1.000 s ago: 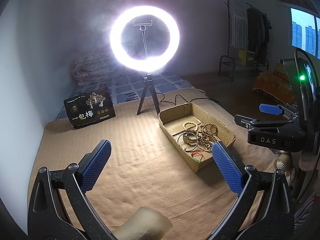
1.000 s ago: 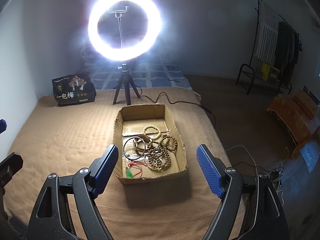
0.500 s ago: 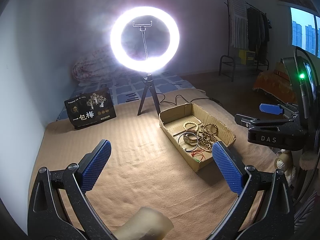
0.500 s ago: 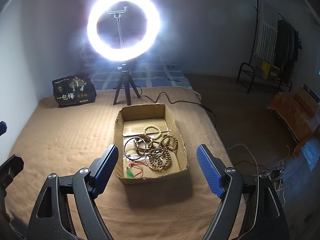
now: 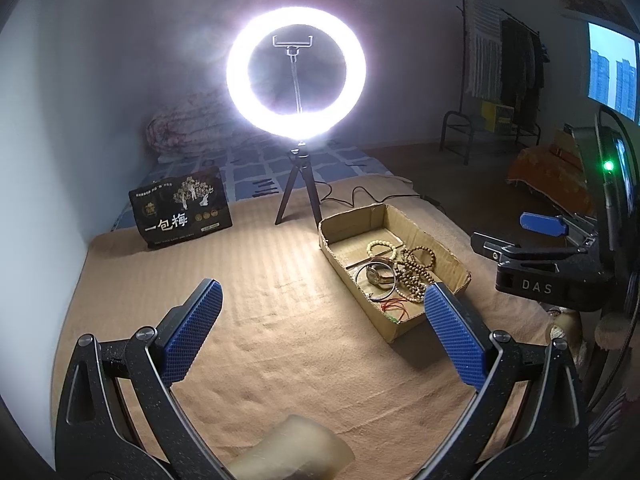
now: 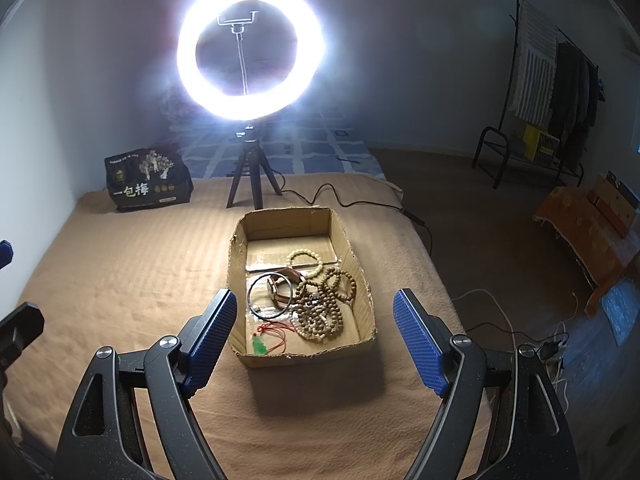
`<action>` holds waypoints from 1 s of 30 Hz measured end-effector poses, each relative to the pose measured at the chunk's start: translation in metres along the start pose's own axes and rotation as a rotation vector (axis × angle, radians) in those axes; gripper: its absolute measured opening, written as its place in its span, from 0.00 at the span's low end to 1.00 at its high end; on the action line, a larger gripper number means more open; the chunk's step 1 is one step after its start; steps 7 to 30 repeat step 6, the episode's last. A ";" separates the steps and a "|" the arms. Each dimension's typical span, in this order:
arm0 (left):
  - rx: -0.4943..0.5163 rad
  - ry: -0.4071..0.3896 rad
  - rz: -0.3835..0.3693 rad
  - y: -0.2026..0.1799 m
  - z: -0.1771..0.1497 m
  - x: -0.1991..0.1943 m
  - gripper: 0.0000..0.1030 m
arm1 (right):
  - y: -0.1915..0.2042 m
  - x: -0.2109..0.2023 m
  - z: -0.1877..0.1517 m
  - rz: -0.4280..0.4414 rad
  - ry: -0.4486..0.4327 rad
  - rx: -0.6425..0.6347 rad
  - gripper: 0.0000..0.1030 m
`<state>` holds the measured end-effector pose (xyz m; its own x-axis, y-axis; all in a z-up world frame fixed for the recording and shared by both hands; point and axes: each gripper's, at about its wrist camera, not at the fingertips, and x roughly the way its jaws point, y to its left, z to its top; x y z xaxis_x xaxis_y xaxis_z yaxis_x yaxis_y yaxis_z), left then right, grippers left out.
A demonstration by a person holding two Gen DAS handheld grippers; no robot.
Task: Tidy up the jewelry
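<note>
Behind the wide-open, empty right gripper (image 6: 312, 336), the cardboard box (image 6: 356, 258) holds tangled beads (image 6: 320, 312), strands indistinguishable.

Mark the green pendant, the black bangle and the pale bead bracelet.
green pendant (image 6: 260, 347): right wrist view, on the stone.
black bangle (image 6: 249, 298): right wrist view, on its left rim.
pale bead bracelet (image 6: 319, 269): right wrist view, on its right-hand beads.

Looking straight at an open cardboard box (image 6: 360, 272) on a tan blanket (image 6: 120, 280). Inside the box: pale bead bracelet (image 6: 305, 260) toward the far end, watch (image 6: 280, 286) and thin dark bangle (image 6: 269, 295) mid-left, brown bead strands (image 6: 324, 308) piled mid-right, green pendant on red cord (image 6: 261, 346) at the near-left corner. Right gripper (image 6: 314, 338) hanging just short of the box, blue pads spread wide, nothing between them. Behind the box, a lit ring light (image 6: 250, 52) on a tripod; black bag (image 6: 146, 180) far-left of it.
</note>
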<state>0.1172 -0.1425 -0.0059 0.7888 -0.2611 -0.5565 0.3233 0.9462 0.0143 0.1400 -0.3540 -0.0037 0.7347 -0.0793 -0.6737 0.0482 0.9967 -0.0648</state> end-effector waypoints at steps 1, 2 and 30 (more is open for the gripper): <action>-0.003 0.001 0.002 0.001 0.001 0.000 1.00 | 0.000 0.000 0.000 0.000 0.001 0.000 0.78; -0.006 -0.002 0.006 0.003 0.001 -0.001 1.00 | 0.000 0.000 0.000 0.000 0.000 0.001 0.78; -0.004 -0.015 0.022 0.004 0.001 -0.003 1.00 | 0.001 0.000 0.000 -0.001 0.002 -0.001 0.78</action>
